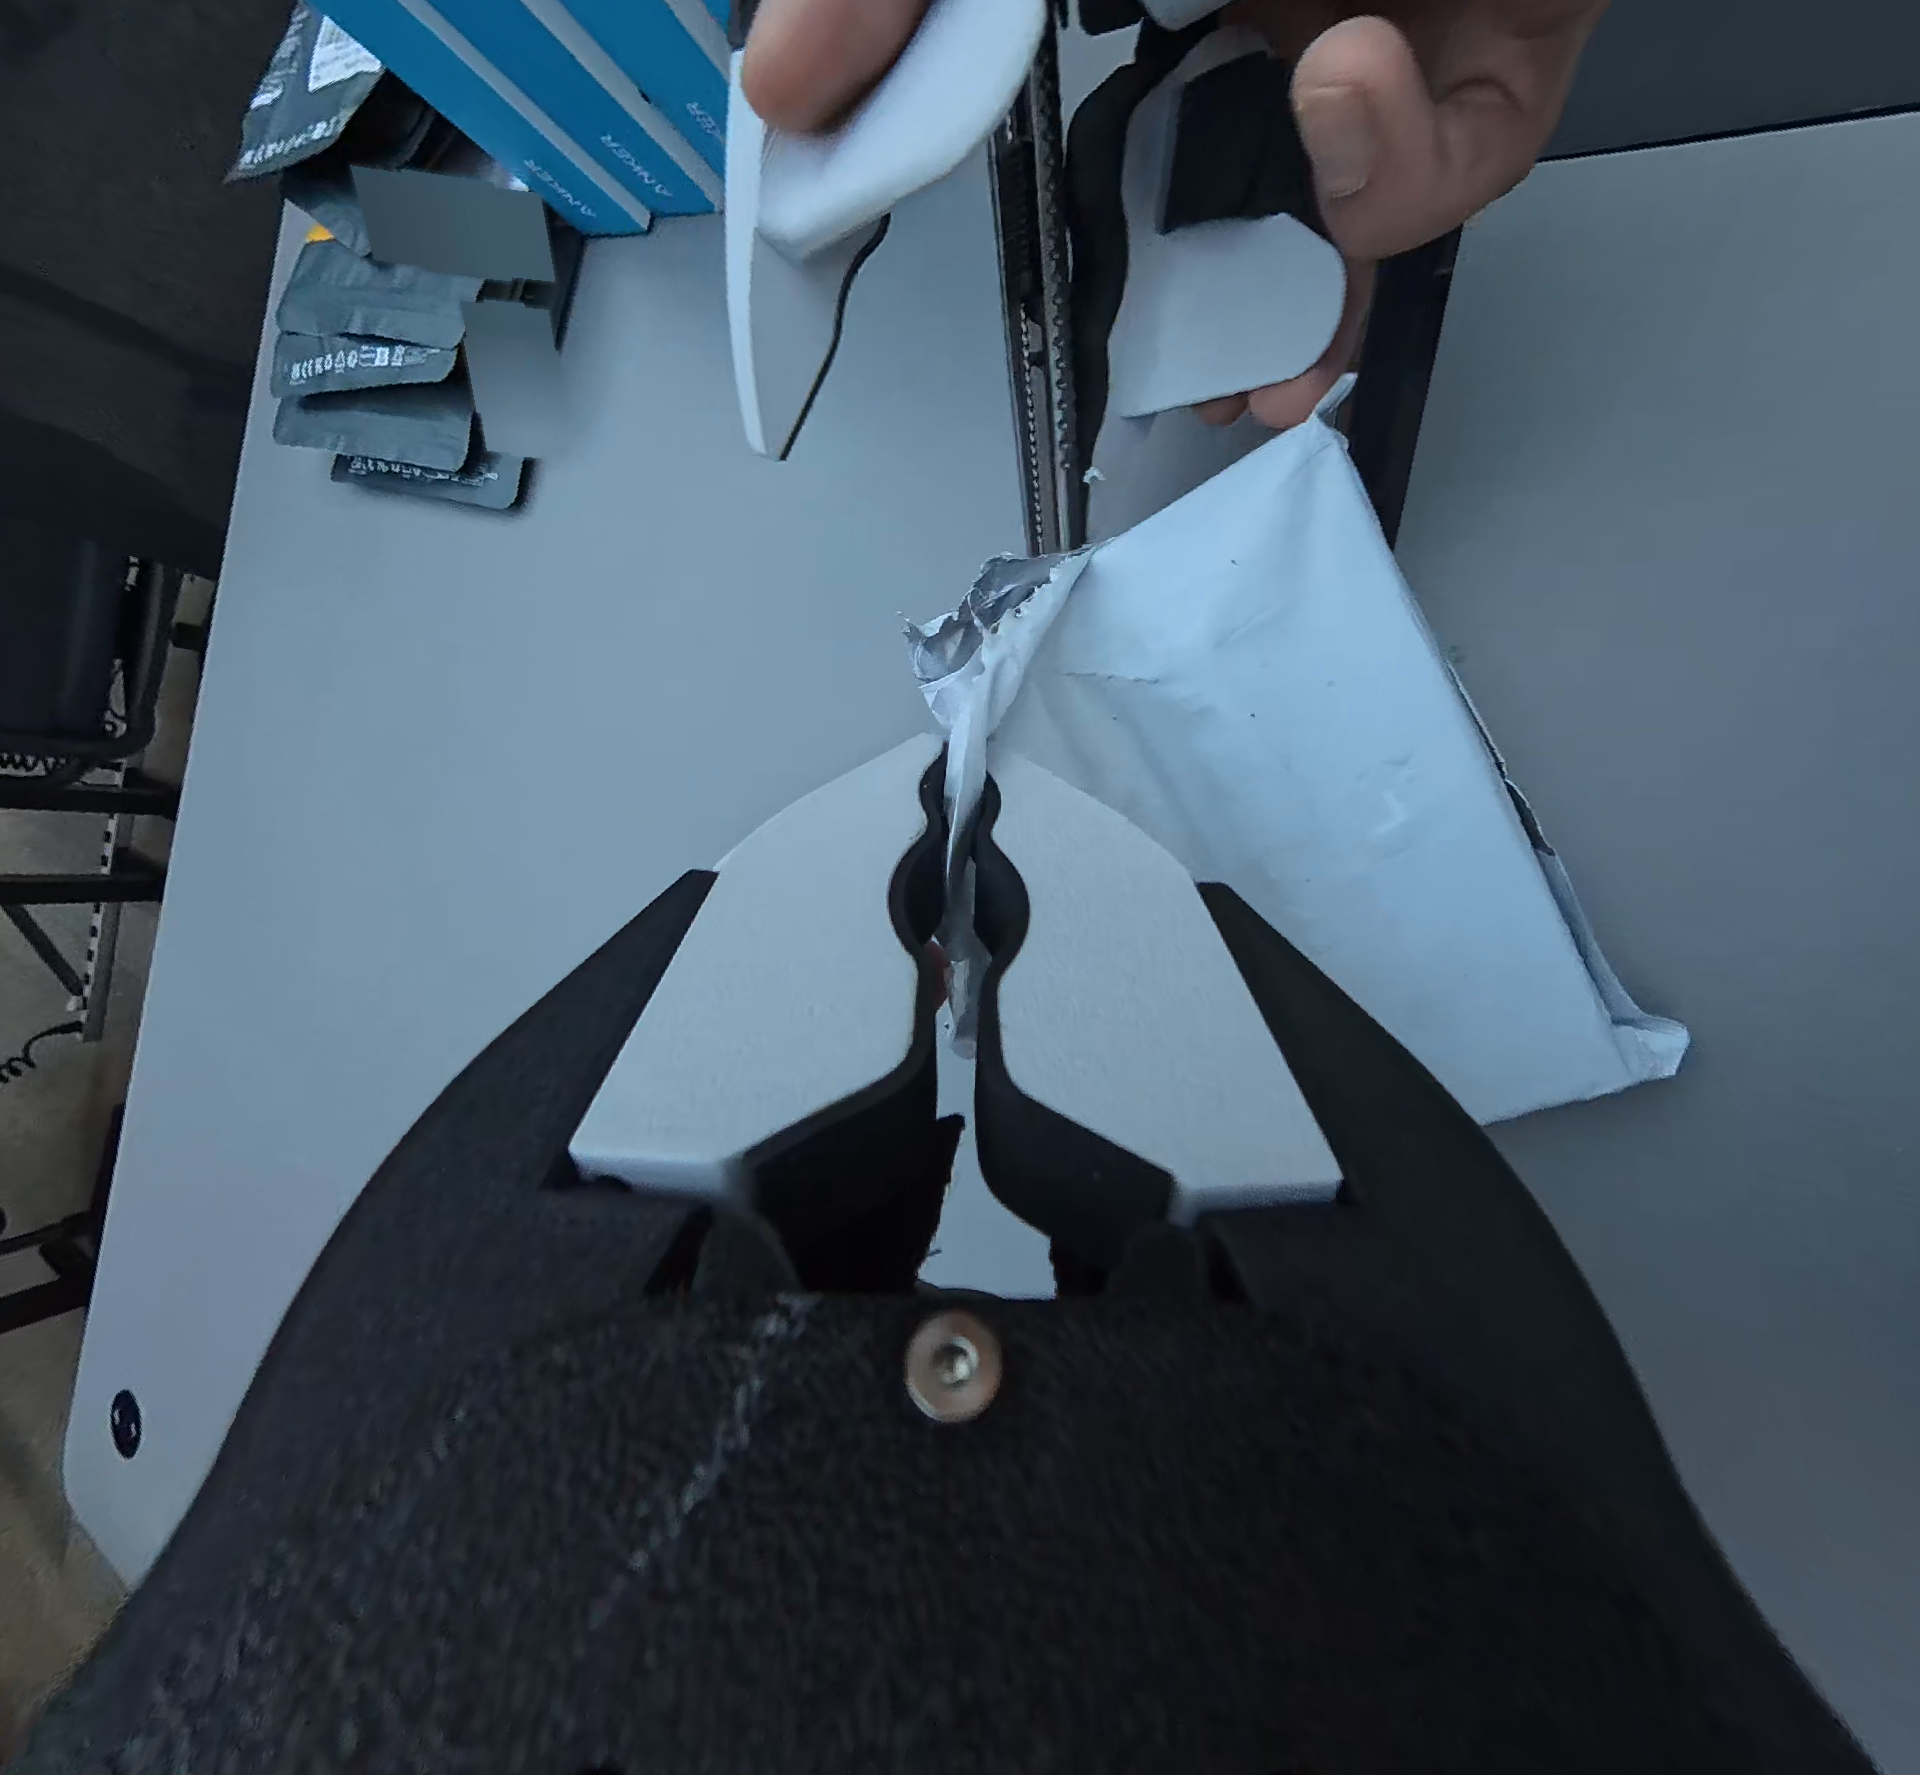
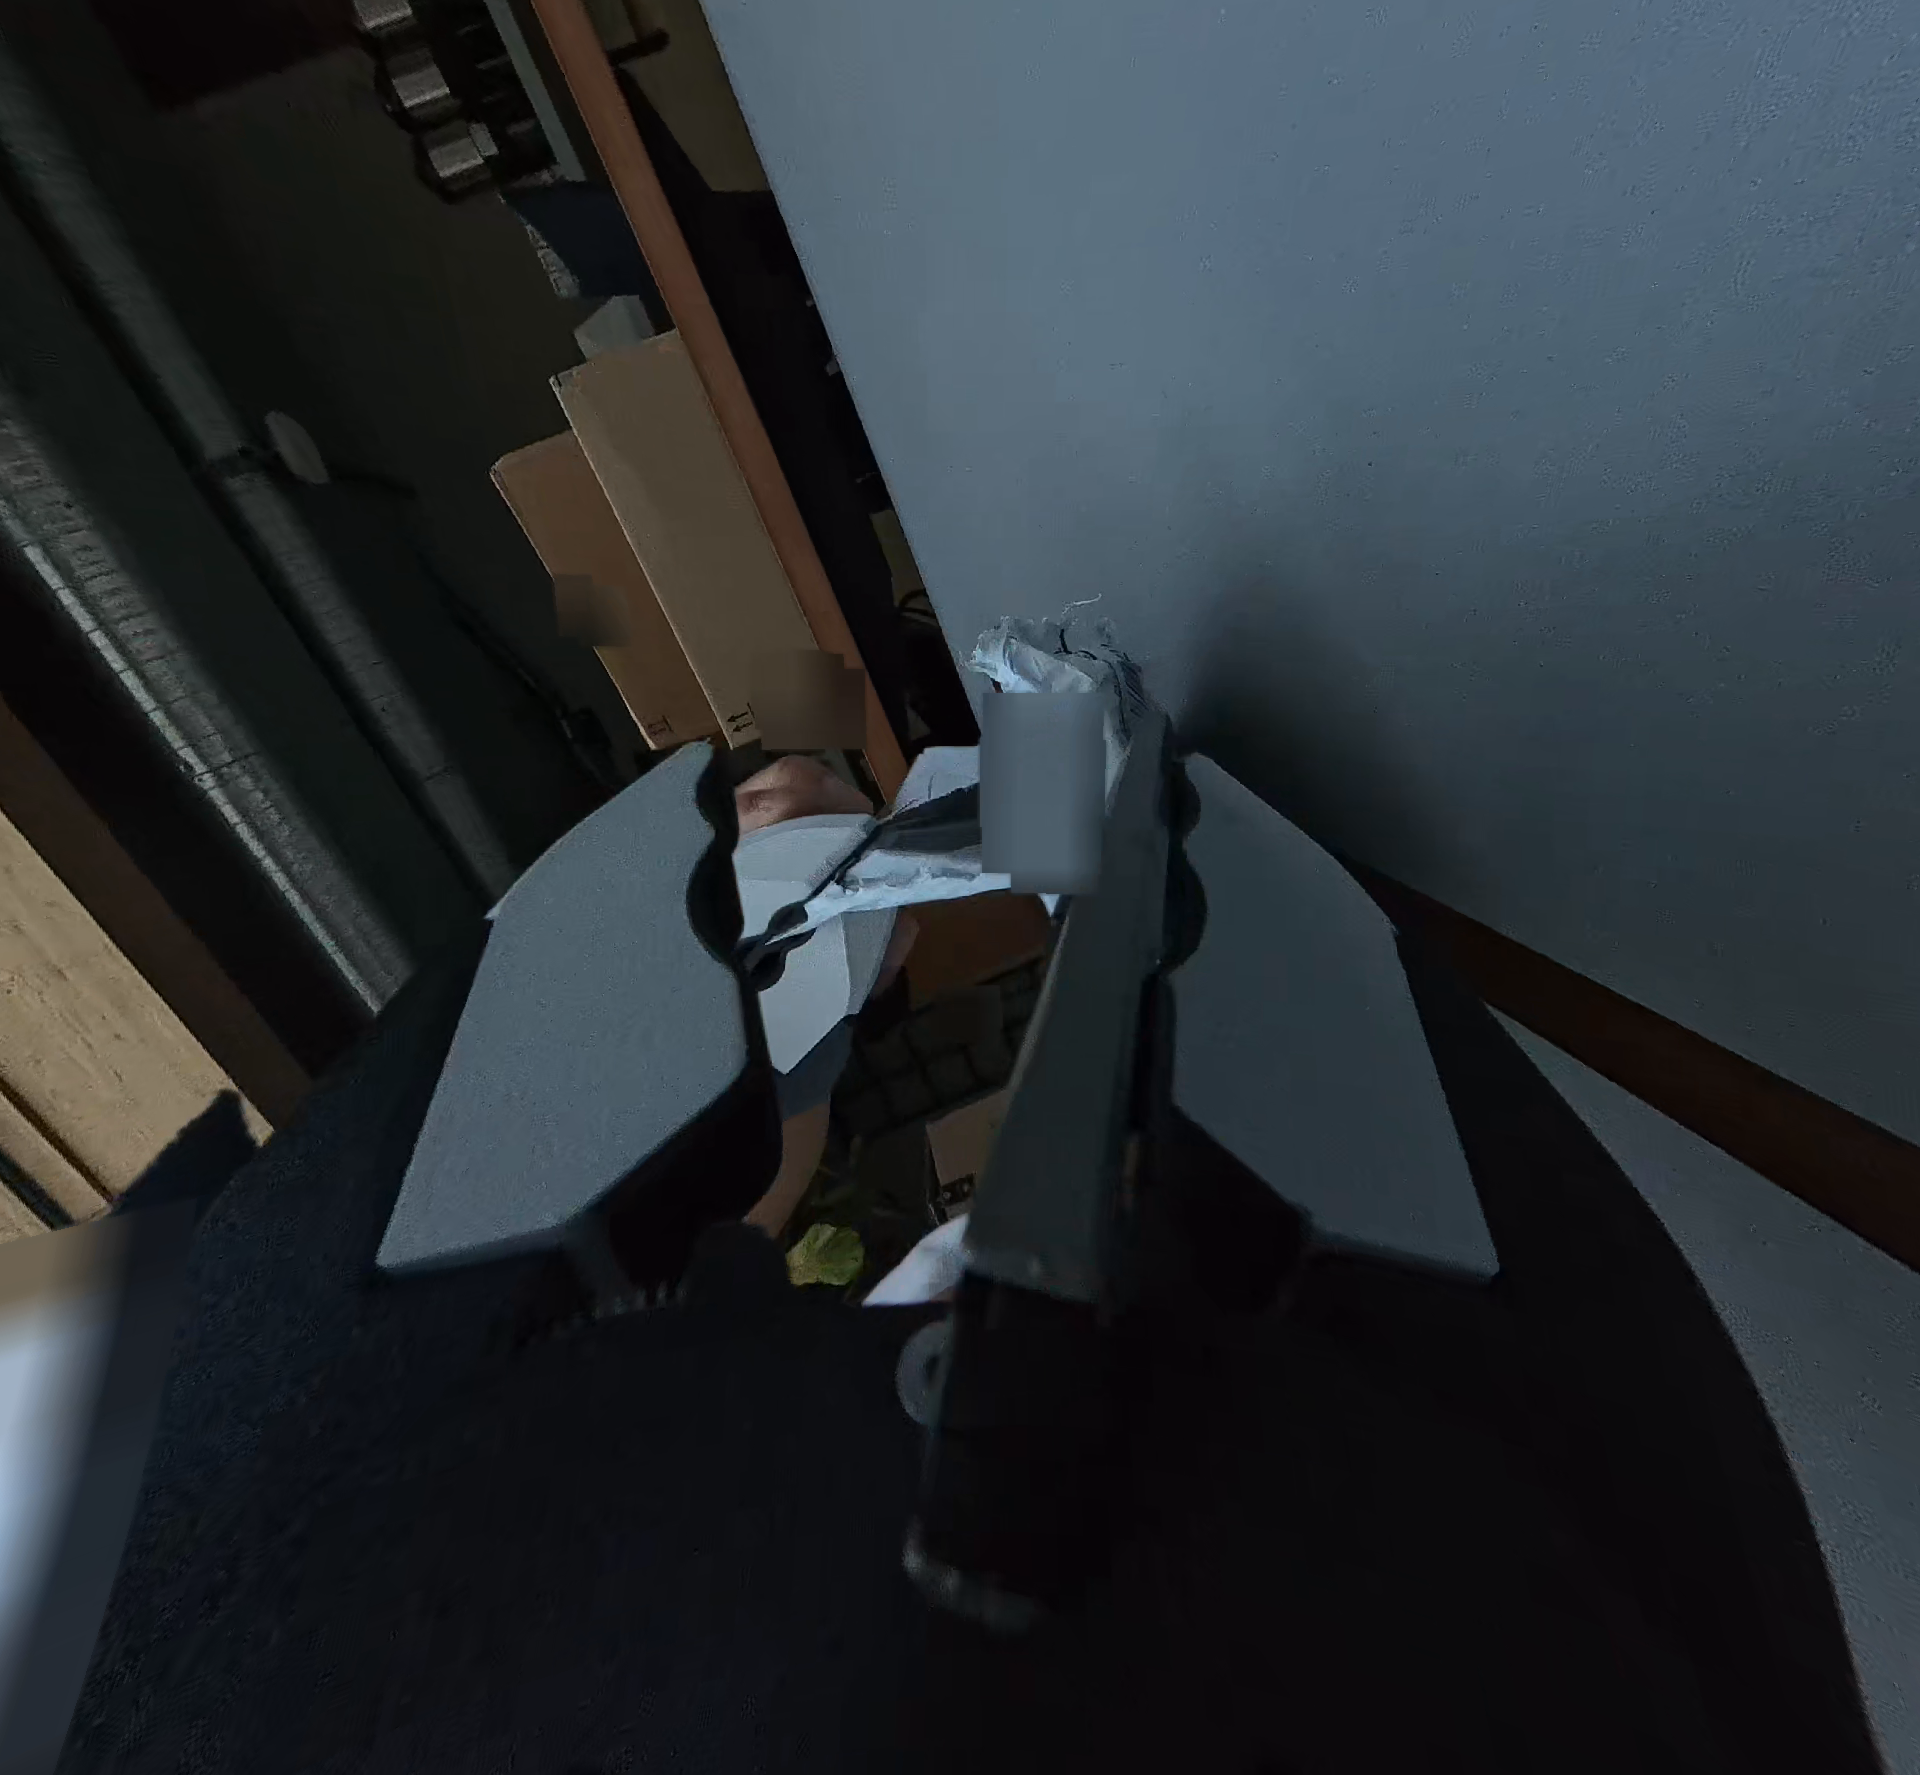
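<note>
A white padded mailer bag lies on the grey table, its torn end crumpled and showing silver lining. My left gripper is shut on that torn edge. My right gripper, held by a hand, hangs above the bag's far end with its fingers apart. A long dark flat item runs between them toward the bag. In the right wrist view the right gripper is open, and the dark item lies along its right finger. The bag's torn end and the left gripper show beyond it.
Blue boxes stand at the table's far left, with several grey foil pouches beside them. Cardboard boxes stand past the table's edge. A dark chair and shelving are left of the table. Left tips to right tips: about 6 centimeters.
</note>
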Tool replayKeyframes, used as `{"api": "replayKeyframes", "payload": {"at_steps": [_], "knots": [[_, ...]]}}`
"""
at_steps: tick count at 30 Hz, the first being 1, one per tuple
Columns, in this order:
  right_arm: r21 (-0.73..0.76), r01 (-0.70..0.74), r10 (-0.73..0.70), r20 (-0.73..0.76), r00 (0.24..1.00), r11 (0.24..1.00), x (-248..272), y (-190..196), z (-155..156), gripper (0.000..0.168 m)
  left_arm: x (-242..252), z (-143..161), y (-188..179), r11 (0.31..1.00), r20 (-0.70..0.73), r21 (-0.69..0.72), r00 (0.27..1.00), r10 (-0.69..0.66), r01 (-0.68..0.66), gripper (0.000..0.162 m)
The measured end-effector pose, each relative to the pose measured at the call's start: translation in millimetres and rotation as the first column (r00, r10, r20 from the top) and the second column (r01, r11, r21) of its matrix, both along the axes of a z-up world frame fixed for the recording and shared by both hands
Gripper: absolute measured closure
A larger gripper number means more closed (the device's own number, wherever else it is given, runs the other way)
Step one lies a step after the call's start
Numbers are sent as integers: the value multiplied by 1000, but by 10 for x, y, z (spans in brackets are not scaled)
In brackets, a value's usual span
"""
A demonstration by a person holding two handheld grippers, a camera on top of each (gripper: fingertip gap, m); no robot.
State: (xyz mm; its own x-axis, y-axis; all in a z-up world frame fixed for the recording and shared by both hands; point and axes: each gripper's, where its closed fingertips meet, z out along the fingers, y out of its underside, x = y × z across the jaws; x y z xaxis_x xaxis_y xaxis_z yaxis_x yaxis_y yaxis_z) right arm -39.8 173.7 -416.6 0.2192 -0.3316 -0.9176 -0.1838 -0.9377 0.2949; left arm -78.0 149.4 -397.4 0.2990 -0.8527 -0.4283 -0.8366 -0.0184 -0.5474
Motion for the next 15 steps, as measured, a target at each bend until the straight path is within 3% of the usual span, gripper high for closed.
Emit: {"api": "replayKeyframes", "payload": {"at_steps": [9,12,14,15], "knots": [[-17,-164,164,2,986,986,201,-284,-30,92,-9,-81,147,995,-34,10,995,95,-95,162],[-22,4,-5,-36,999,1000,307,-41,37,93,32,2,55,998,4,-8,998,70,-70,162],[-28,157,-159,-164,974,987,353,180,233,117,26,24,-4,998,-1,-10,998,57,-57,162],[-38,190,-194,-241,951,981,345,230,360,121,21,22,-14,998,-8,-10,998,56,-57,162]]}}
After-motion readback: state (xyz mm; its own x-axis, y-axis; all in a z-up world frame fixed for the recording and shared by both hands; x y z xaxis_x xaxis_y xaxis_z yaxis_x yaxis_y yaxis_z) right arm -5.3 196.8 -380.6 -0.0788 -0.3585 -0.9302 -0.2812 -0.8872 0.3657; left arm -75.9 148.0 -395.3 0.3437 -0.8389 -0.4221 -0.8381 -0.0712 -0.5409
